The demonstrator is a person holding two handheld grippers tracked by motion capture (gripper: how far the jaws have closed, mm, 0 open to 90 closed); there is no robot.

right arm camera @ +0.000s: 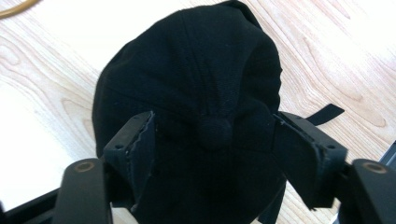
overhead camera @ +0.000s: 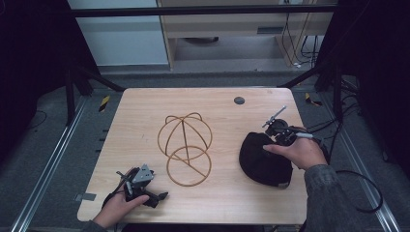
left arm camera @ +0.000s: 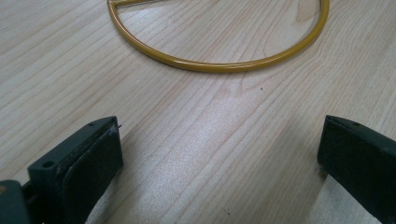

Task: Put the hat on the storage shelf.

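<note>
While the right gripper (right arm camera: 212, 140) sits over the black cap (overhead camera: 263, 159), its jaws stand partly open on either side of the top button (right arm camera: 214, 129), the pads not yet pressing on the cloth; a good pinch would gather the crown just around that button, so the soft fabric bunches evenly instead of slipping from one pad. That cap lies right of the wire hat stand (overhead camera: 186, 147), well apart from it. Left of the stand, the left gripper (overhead camera: 145, 191) rests wide open and empty on the pale wooden table (overhead camera: 145, 111). Beyond the table are a grey floor, dark frame posts and loose cables.
</note>
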